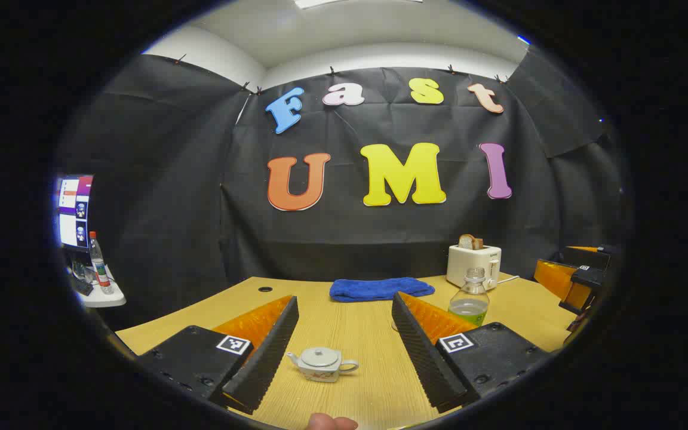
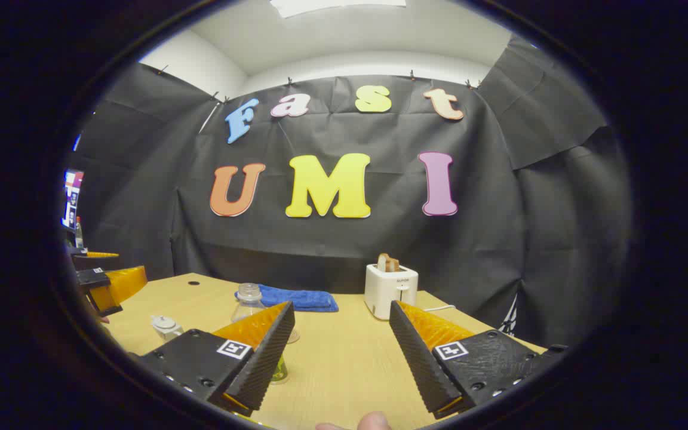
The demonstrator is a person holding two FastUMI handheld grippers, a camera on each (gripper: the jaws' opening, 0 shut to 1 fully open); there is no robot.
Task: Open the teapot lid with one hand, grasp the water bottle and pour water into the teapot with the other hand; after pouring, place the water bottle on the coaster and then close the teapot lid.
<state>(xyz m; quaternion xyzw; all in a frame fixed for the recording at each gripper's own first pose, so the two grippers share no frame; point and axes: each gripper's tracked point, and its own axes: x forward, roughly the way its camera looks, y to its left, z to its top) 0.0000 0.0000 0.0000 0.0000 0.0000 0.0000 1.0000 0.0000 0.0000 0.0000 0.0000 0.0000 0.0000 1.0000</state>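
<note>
A small white teapot point(image 1: 322, 363) stands on the wooden table point(image 1: 368, 382) with its lid on, low between the fingers of my left gripper point(image 1: 345, 300), which is open and holds nothing. The clear uncapped water bottle point(image 1: 469, 298), with a green label and some water, stands farther right, partly behind that gripper's right finger. In the right gripper view, the bottle point(image 2: 248, 297) rises behind the left finger of my open, empty right gripper point(image 2: 341, 304). The teapot point(image 2: 166, 325) sits to its left, near the left gripper point(image 2: 105, 286). A pale round edge point(image 2: 292, 336), perhaps the coaster, shows beside the bottle.
A white toaster point(image 1: 474, 266) with bread in it and a folded blue towel point(image 1: 381, 289) lie along the table's far edge. The right gripper point(image 1: 577, 280) shows at the far right. A monitor point(image 1: 75, 209) and another bottle point(image 1: 99, 272) are on a side shelf at the left.
</note>
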